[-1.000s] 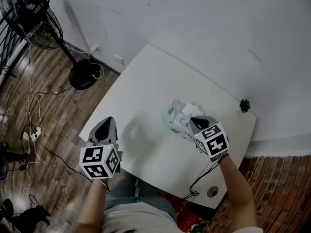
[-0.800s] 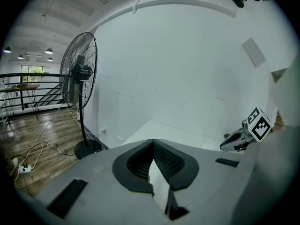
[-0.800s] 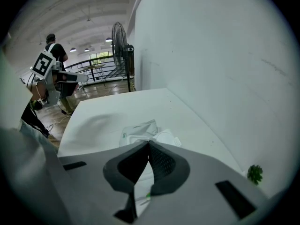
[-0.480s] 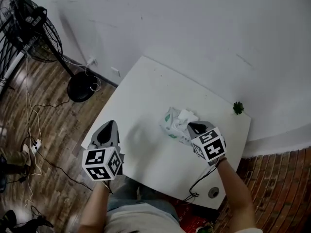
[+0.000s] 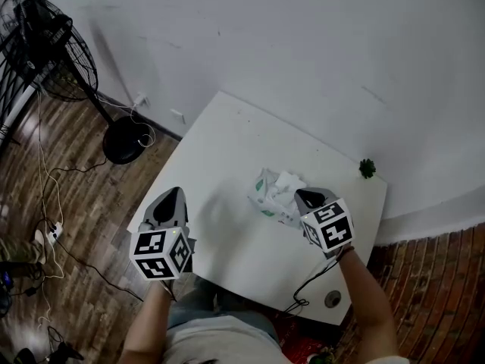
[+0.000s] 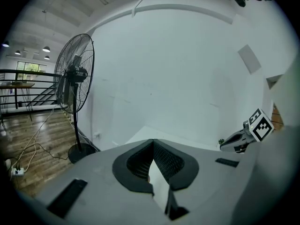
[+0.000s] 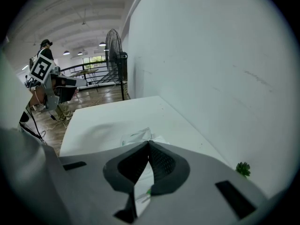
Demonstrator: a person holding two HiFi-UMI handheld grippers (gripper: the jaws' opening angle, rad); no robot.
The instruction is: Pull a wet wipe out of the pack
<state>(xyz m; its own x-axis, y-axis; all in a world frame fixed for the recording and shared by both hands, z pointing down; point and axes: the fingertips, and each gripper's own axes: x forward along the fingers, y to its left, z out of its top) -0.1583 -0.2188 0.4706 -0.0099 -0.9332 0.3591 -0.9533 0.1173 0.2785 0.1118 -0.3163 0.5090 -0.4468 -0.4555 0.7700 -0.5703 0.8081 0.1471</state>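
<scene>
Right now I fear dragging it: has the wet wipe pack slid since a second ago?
No; the wet wipe pack lies as far from the small plant as before, in the head view.

White table (image 5: 227, 154) with wipe pack (image 5: 270, 196), plant (image 5: 367, 167)

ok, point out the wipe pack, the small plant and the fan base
wipe pack (image 5: 264, 192): head view, green-printed left side.
plant (image 5: 367, 167): head view, middle of its leaves.
fan base (image 5: 123, 140): head view, middle of the round foot.
</scene>
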